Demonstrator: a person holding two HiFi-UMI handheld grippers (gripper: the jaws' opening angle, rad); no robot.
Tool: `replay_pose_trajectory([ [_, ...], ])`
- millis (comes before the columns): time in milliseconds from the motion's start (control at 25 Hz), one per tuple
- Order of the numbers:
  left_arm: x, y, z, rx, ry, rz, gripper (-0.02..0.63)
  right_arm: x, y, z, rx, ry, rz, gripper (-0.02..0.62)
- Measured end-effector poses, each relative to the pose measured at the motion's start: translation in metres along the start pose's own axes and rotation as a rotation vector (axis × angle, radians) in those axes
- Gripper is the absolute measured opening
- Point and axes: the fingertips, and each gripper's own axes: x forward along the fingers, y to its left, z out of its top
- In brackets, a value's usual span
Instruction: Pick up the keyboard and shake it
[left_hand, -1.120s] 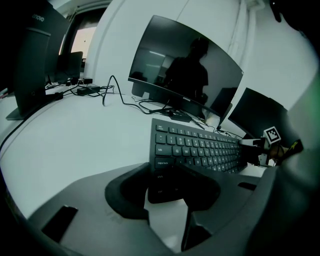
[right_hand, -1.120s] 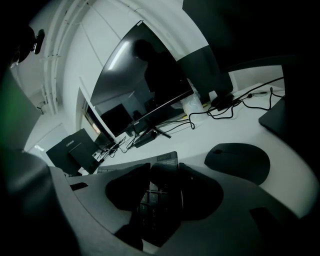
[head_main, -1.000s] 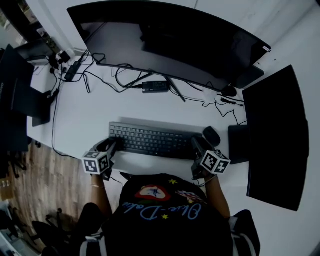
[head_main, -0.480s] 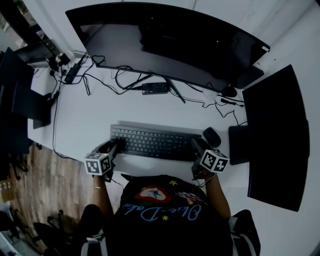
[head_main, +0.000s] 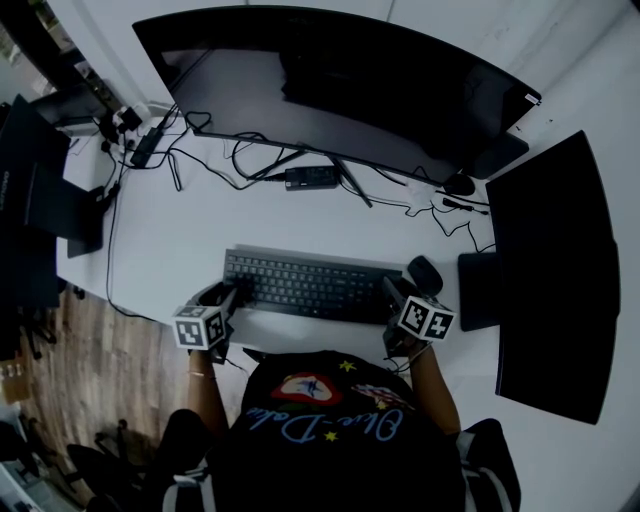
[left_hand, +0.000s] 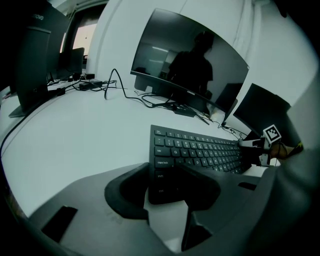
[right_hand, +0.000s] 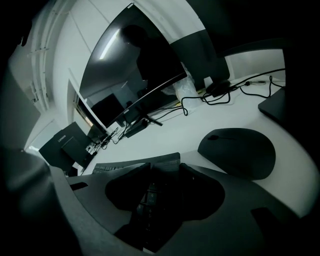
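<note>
I'm gripping the keyboard (head_main: 312, 285) by its ends with the left gripper (head_main: 236, 291) and right gripper (head_main: 390, 289). It's inching toward the desk's (head_main: 170, 235) near edge, so the lift is probably just beginning.

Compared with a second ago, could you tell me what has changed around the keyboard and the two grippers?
Nothing visibly moved. The left gripper and the right gripper stay clamped on the ends of the keyboard, with nothing taken or let go. The mouse and the monitor are unchanged.

Office: curved monitor (head_main: 330, 90), keyboard (head_main: 310, 285), white desk (head_main: 170, 240)
</note>
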Motion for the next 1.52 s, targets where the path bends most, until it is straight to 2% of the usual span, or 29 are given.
replay_pose_trajectory([
  [200,-0.002,0.003,0.003,0.033,0.002,0.032,0.143,0.003,-0.003,-0.003,-0.003,0.017,-0.014,0.163],
  [360,0.006,0.003,-0.003,0.036,0.001,0.010,0.143,0.004,-0.005,-0.002,-0.047,0.021,-0.027,0.166],
  [520,0.001,0.002,-0.001,0.000,-0.003,0.028,0.143,0.004,-0.003,-0.001,-0.106,0.022,-0.041,0.170],
  [800,-0.003,0.003,0.003,-0.008,-0.039,0.060,0.144,0.001,-0.006,0.000,-0.120,0.011,-0.034,0.184],
  [960,-0.014,0.006,0.017,-0.034,-0.115,0.086,0.141,-0.008,-0.005,0.009,-0.128,-0.028,-0.017,0.184],
  [1120,-0.021,-0.002,0.036,0.024,-0.191,0.076,0.130,-0.017,0.004,0.017,-0.171,-0.063,-0.010,0.183],
  [1360,-0.035,-0.035,0.066,0.083,-0.306,0.037,0.060,-0.029,0.021,0.027,-0.235,-0.120,0.011,0.117],
  [1520,-0.043,-0.063,0.080,0.144,-0.377,-0.017,0.018,-0.042,0.034,0.039,-0.266,-0.194,0.013,0.017],
])
